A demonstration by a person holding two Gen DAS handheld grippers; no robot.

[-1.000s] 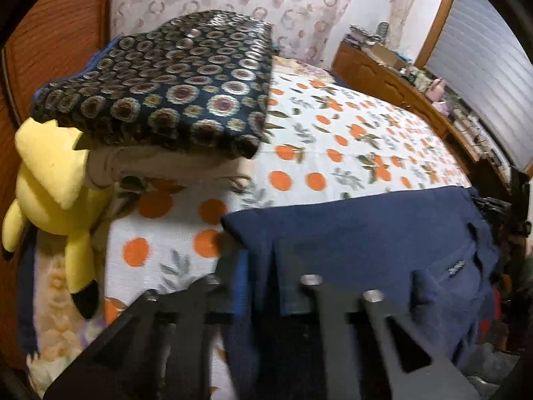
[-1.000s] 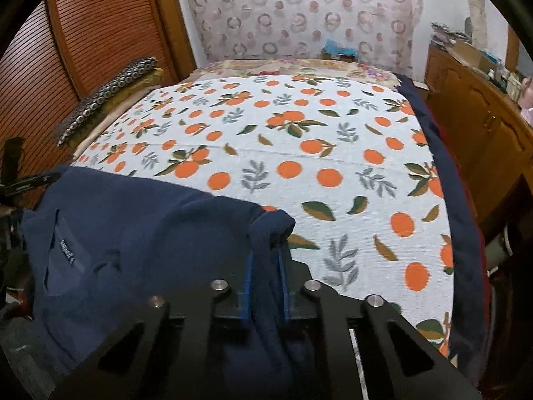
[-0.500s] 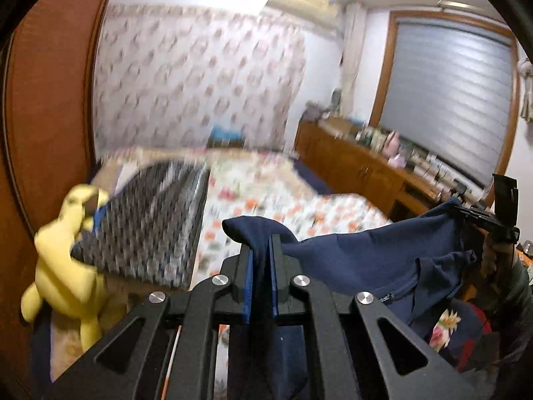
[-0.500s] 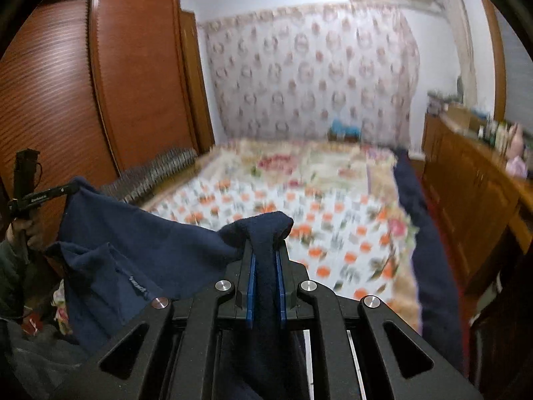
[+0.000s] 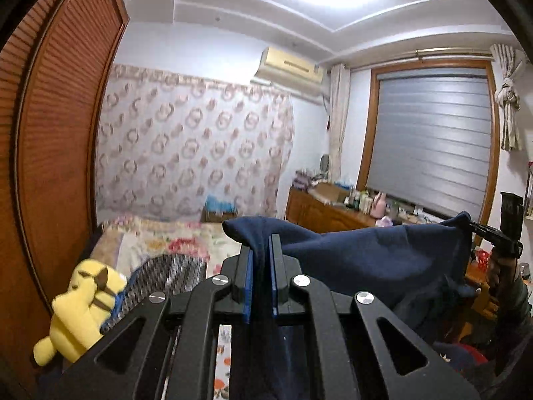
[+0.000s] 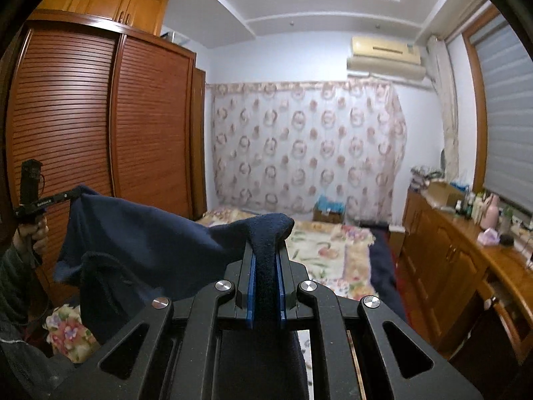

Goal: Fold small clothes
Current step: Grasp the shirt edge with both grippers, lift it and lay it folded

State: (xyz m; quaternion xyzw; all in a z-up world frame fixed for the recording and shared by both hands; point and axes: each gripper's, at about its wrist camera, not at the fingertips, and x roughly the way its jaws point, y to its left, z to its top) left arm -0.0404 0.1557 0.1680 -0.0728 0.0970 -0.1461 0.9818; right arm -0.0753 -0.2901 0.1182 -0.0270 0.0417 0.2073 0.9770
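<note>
Left wrist alone: yellow plush toy (image 5: 80, 303), patterned cushion (image 5: 173, 271)

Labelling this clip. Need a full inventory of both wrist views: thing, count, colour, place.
garment: 1, navy, stretched in the air between both grippers
bed: 1, floral cover, below the garment
plush toy: 1, yellow, bed's left edge in the left wrist view
patterned fabric: 1, dark with pale dots, beside the plush toy
wardrobe: 1, brown louvred doors, left of the bed
curtain: 1, pale with ring pattern, far wall
air conditioner: 1, cream, above the curtain
blind: 1, grey, down over the window
sideboard: 1, brown wood, cluttered top, right of the bed
left gripper: 1, black, blue pads, shut on the garment
right gripper: 1, black, blue pads, shut on the garment
</note>
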